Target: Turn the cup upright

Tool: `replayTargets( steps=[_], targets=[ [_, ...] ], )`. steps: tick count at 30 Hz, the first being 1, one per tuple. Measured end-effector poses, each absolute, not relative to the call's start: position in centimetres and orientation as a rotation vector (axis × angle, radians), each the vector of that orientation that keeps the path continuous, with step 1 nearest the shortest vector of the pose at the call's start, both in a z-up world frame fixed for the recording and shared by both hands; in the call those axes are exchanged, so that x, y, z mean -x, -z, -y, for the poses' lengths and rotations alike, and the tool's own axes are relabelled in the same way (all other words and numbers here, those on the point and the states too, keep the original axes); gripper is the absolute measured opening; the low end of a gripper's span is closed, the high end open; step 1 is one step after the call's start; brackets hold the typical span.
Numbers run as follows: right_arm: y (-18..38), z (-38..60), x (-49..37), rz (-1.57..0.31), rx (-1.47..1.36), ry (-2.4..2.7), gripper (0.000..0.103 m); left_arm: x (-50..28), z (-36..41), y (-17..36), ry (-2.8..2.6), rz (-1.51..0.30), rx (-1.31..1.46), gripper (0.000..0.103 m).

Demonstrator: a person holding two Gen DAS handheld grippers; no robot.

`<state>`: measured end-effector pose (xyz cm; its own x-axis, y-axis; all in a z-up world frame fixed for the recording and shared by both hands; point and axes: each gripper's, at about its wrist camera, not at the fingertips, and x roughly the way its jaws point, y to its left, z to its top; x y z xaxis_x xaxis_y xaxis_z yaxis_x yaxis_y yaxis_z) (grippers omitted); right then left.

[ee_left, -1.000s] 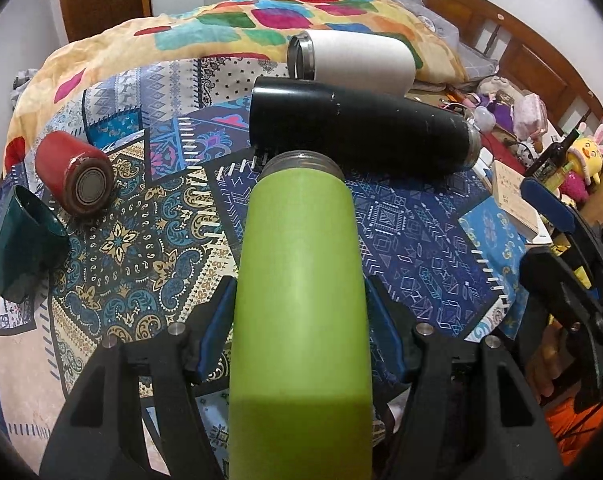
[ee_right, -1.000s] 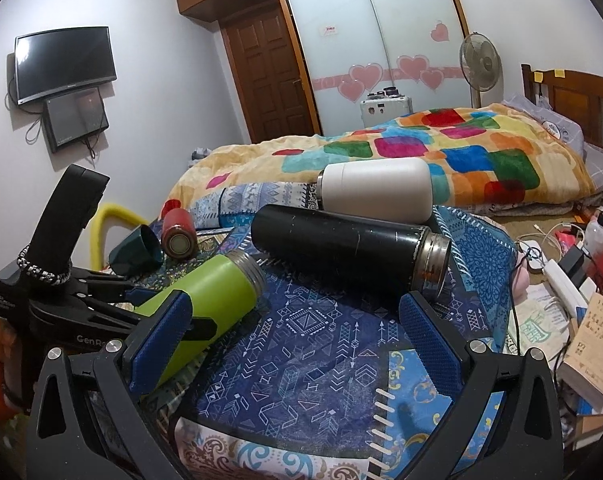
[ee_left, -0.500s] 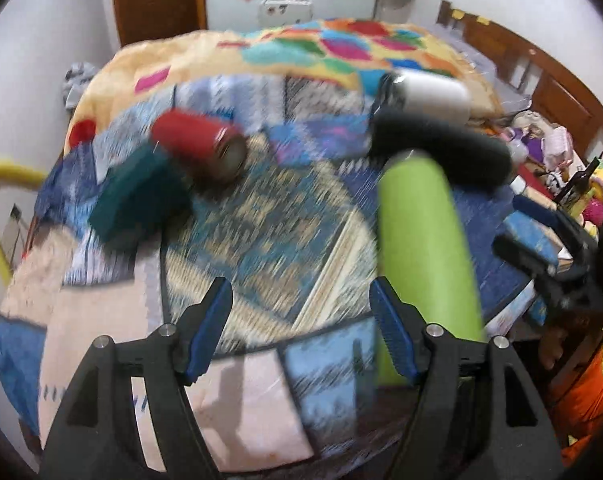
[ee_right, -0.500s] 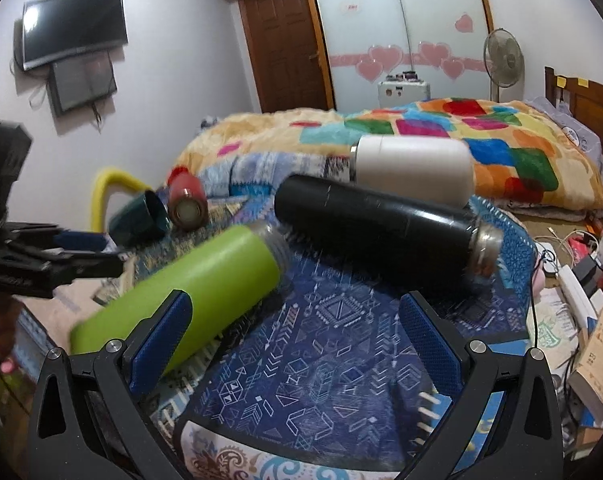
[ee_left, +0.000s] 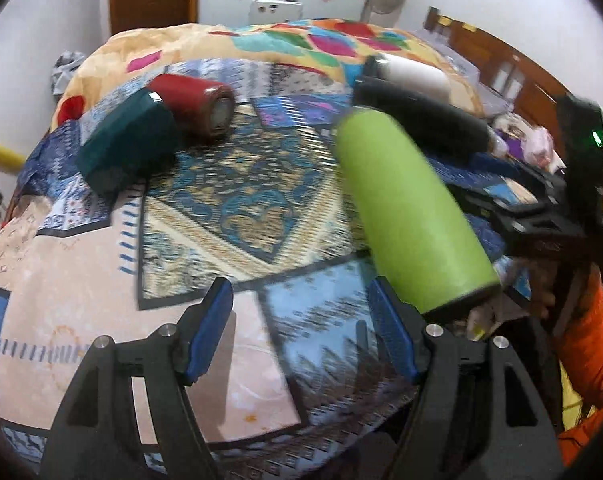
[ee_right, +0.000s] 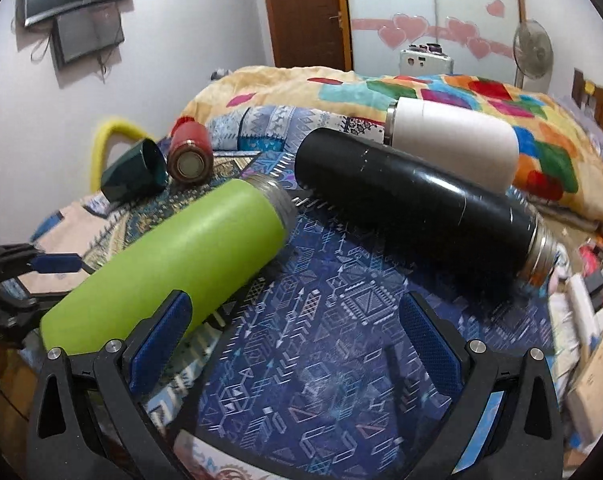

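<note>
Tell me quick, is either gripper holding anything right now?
Left gripper: open, holding nothing.
Right gripper: open, holding nothing.

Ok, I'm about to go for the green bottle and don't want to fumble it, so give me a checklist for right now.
1. Left gripper open, nothing between its pads: ok.
2. Right gripper open: ok.
3. Green bottle upright: not ok, it lies on its side on the patterned cloth.
4. Green bottle between either gripper's pads: not ok, it sits beside both.
5. Bottle's neck apart from the black flask: cannot tell.
6. Left view sharp enough to aim: not ok, blurred.
</note>
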<state>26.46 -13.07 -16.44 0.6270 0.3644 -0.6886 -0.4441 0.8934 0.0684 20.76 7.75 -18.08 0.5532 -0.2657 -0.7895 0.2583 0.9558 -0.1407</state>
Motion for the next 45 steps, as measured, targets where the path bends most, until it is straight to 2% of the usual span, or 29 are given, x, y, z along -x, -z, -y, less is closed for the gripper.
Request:
replayTargets(
  steps=[7, 14, 18, 22, 32, 36, 38, 41, 45],
  targets=[
    [15.6, 12.7, -26.8, -0.778, 0.205, -0.476, 0.102, -20.4, -6.6, 18.1, 0.311, -0.912, 0.014, 0.070],
    [12.9, 10.7, -27.3, -0.774, 0.195, -0.548, 0.101, -20.3, -8.6, 15.7, 0.162, -0.745, 0.035, 0.070],
    [12.9, 7.8, -28.4, -0.840, 0.191, -0.590, 0.101, -20.3, -9.1, 15.3, 0.124, -0.694, 0.033, 0.070],
    [14.2, 5.2, -29.7, -0.929, 0.252, -0.593, 0.091, -20.4, -9.7, 15.6, 0.122, -0.688, 0.049, 0.071],
    [17.4, 3.1, -32.0, -1.156, 0.244, -0.606, 0.085, -20.0, -10.5, 15.8, 0.123, -0.658, 0.067, 0.071],
    [17.3, 3.2, -31.7, -1.130, 0.264, -0.609, 0.079, -19.8, -10.4, 15.6, 0.117, -0.645, 0.060, 0.071],
    [17.0, 3.4, -31.5, -1.123, 0.266, -0.616, 0.070, -19.7, -10.3, 15.5, 0.110, -0.640, 0.051, 0.071],
    [16.1, 4.2, -31.4, -1.106, 0.238, -0.638, 0.063, -19.5, -10.1, 15.1, 0.118, -0.636, 0.060, 0.071],
    [15.1, 4.8, -30.3, -1.044, 0.260, -0.641, 0.061, -19.2, -9.7, 14.4, 0.124, -0.620, 0.056, 0.072]
  ],
)
